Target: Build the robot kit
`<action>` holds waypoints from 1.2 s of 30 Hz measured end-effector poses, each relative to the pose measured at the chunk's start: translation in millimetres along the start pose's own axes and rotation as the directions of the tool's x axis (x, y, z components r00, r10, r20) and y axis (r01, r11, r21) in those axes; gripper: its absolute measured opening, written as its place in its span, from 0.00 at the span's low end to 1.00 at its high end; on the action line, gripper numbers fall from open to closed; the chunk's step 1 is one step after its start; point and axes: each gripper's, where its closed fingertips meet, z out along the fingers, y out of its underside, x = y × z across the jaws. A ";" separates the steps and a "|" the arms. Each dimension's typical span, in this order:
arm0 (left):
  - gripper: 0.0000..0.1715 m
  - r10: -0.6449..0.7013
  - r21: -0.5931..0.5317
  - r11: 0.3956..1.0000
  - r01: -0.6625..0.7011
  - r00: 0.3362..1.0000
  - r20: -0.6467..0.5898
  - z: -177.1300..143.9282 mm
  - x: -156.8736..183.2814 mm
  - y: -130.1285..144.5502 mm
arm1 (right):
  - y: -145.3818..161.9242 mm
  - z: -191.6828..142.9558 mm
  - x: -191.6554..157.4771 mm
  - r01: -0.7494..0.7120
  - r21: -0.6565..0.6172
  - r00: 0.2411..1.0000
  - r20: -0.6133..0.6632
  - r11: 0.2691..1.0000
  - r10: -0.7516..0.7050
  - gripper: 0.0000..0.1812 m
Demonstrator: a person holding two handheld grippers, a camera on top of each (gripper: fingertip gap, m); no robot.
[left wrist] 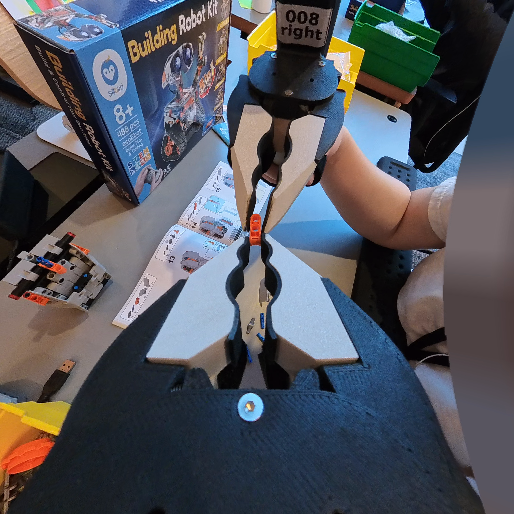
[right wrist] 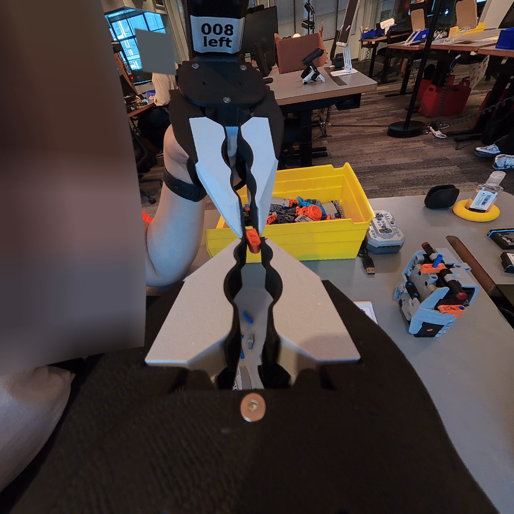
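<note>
A small orange holed beam (left wrist: 255,229) is held in the air between both grippers, tip to tip. My left gripper (left wrist: 254,241) is shut on its lower end in the left wrist view. The right gripper (left wrist: 256,219) comes in from above and pinches the upper end. In the right wrist view, my right gripper (right wrist: 253,247) grips the near end of the beam (right wrist: 253,239) and the left gripper (right wrist: 251,231) grips the far end. A few small blue and grey pins (left wrist: 251,325) lie on the grey table (left wrist: 139,222) below.
A part-built grey, black and orange model (left wrist: 58,274) (right wrist: 434,294) stands on the table. An open instruction booklet (left wrist: 178,250) and the kit box (left wrist: 133,91) lie behind. A yellow bin (right wrist: 306,242) holds several parts. A USB plug (right wrist: 368,265), a grey hub (right wrist: 385,233) and green bins (left wrist: 395,47) are nearby. Only a small space, under 4 cm, lies between the two pairs of fingers. From either gripper's tips it is about 30 cm to the USB plug (right wrist: 368,265). The left camera catches it too, in the left wrist view (left wrist: 62,374).
</note>
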 end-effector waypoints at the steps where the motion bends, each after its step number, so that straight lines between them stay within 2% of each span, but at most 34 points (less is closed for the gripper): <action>1: 0.03 0.000 0.001 1.000 0.000 1.000 -0.001 -0.2 0.2 -0.2 | -0.3 0.1 -0.3 0.001 0.000 1.000 0.000 1.000 -0.001 0.04; 23: 0.03 0.038 0.079 0.996 -0.036 0.999 -0.017 -5.8 13.4 -15.3 | -15.9 -9.4 -11.3 0.082 0.016 0.996 -0.038 0.996 -0.082 0.04; 36: 0.03 -0.005 0.066 0.998 0.007 1.000 -0.021 -9.0 0.0 -7.8 | -12.7 0.7 0.1 -0.004 0.052 1.000 -0.015 0.999 0.005 0.04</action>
